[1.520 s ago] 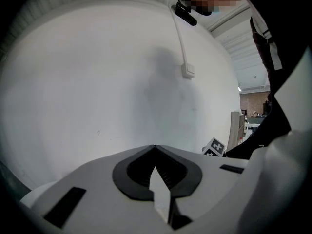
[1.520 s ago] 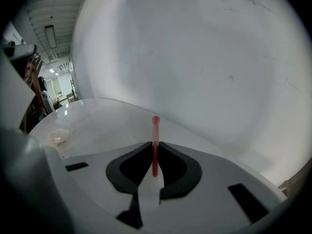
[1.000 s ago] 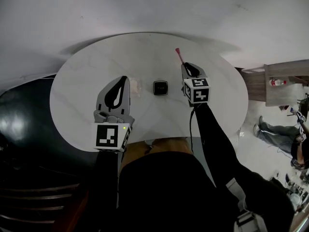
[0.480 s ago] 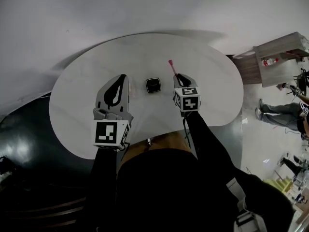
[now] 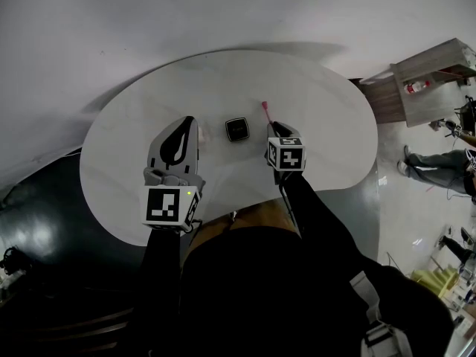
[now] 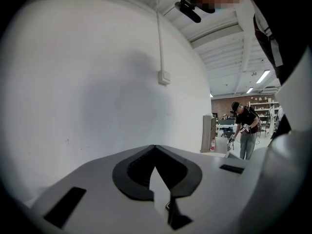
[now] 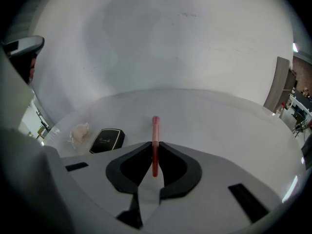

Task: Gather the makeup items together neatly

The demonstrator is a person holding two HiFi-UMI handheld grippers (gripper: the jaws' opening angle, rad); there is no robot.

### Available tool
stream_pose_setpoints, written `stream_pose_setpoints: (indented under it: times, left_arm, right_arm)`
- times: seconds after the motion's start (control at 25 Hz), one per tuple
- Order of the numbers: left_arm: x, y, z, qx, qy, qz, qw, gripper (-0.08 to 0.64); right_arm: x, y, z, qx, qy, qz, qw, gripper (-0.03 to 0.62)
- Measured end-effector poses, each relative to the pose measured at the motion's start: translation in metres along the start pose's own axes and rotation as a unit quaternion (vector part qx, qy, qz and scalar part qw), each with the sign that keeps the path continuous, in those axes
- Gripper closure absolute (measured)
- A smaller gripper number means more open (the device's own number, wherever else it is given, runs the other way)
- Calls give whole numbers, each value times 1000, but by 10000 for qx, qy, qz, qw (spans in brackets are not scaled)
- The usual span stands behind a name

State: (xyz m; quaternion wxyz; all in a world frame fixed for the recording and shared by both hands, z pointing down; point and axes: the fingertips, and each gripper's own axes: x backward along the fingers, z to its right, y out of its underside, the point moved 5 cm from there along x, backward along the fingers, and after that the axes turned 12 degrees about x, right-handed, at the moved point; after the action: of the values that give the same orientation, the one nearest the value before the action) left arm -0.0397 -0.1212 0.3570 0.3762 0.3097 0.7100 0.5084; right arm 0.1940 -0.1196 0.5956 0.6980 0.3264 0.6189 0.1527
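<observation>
"White all over, that round-edged surface (image 5: 320,125), and a plain white wall behind it. How many makeup items do you count?"

"Three. One black compact (image 5: 237,129) lies flat near the middle. One pale puff in clear wrap (image 5: 199,134) is just left of it, and one slim pink makeup stick (image 5: 265,108) is to the compact's right."

"Is the stick lying down?"

"No, the right gripper (image 7: 155,143) has it. Its fingers (image 7: 127,167) are pinched almost together on the red shaft, and the pink tip pokes out past them toward the far side. Whether the tip touches the surface I cannot tell."

"And that arm's pose?"

"Stretched forward in a black sleeve (image 5: 320,214), with the gripper tipped downward and its marker cube facing up at the head camera."

"The other one?"

"One left gripper (image 5: 190,122), so two in all. It is held nearer level, with its tip just beside the puff. Its fingers (image 6: 132,172) meet at the tips with nothing between them."

"Anything else?"

"One person (image 6: 245,128) stands far off by shelves in the left gripper view. A wooden cabinet (image 5: 428,73) sits to the right of the surface."
</observation>
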Motion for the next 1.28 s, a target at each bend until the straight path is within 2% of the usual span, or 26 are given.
stream_pose_setpoints:
  times: [0.28,0.52,0.6,0.68,0.92,1.0,1.12,1.28]
  left_arm:
    - [0,-3,2,-32,-10,28,10000,546]
    - [5,-6,4,-74,-38,73,9999,546]
    - [7,-7,4,-74,-36,91,9999,546]
    - [9,-9,4,-56,-33,105,9999,546]
    - [24,-15,0,-90,-1,183,9998,546]
    - [31,-21,-2,-122,-11,260,9996,546]
    - [44,-32,-5,-244,-37,391,9989,546]
    - [66,-46,-18,-346,-111,554,9978,546]
  right_arm:
    - [-4,15,1,-237,152,-368,9989,531]
    - [-3,17,1,-219,205,-415,9987,529]
    - [-1,15,0,-228,123,-360,9990,499]
    - [2,10,-2,-188,14,-236,9995,468]
    - [23,-16,-1,-40,8,329,9994,466]
    - [34,-31,-7,155,-14,621,9979,466]
    - [53,-58,-21,465,-49,1105,9928,466]
    - [83,-93,-48,838,-54,1770,9806,466]
